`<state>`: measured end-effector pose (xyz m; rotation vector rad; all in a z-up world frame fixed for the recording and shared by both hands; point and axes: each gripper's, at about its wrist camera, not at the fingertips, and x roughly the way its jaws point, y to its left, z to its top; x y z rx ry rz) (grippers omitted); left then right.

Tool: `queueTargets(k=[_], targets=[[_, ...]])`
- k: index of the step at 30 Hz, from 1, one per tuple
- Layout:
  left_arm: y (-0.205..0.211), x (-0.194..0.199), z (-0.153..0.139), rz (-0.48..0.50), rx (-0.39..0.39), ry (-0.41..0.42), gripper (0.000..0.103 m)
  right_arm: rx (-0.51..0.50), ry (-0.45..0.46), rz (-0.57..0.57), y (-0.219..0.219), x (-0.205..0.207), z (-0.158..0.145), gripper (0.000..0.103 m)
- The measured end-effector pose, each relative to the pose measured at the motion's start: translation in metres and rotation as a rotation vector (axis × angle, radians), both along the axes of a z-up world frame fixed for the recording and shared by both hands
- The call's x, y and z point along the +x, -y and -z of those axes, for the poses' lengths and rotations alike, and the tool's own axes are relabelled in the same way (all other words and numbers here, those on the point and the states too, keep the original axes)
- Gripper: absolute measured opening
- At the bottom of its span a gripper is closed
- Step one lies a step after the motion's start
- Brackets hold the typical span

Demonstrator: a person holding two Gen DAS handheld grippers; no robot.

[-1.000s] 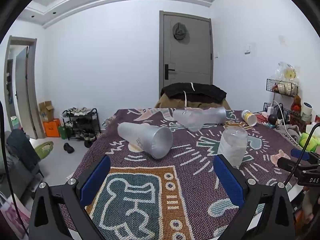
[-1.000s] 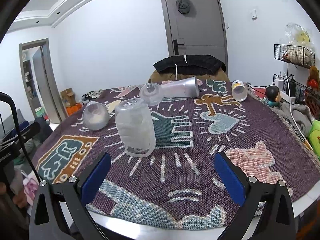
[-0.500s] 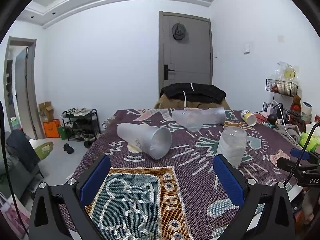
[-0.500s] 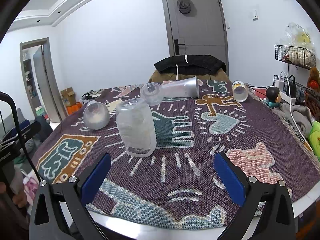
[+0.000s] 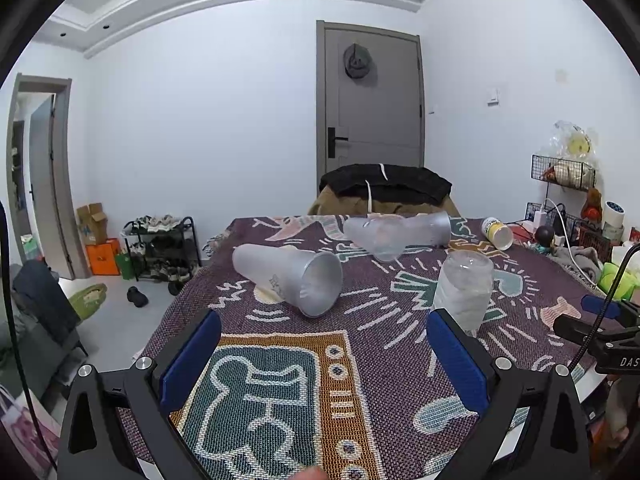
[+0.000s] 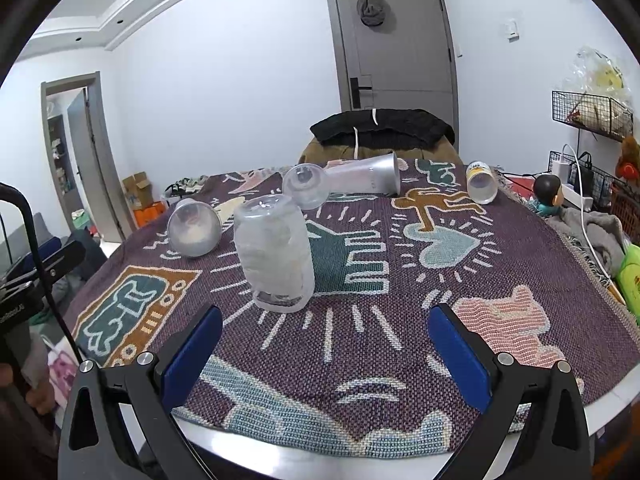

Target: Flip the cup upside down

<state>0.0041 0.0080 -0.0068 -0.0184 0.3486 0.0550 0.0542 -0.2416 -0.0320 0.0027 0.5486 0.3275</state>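
Both my left gripper (image 5: 323, 354) and right gripper (image 6: 325, 354) gape empty; the frosted plastic cup (image 6: 274, 254) stands just ahead of the right, already inverted, I judge.

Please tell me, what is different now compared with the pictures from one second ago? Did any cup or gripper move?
Almost nothing changed. The left gripper and right gripper drifted only slightly and took hold of nothing; both are open as before. The standing textured cup and the frosted cup lying on its side stayed where they were on the woven cloth.
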Motion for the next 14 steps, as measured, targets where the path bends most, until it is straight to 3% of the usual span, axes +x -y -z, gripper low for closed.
queueTargets(k=[14], targets=[[-0.0008,0.0007,-0.0001,-0.006,-0.005,0.007,0.103,-0.006,-0.009,-0.004,-0.0009,0.0017,0.0023,0.103]])
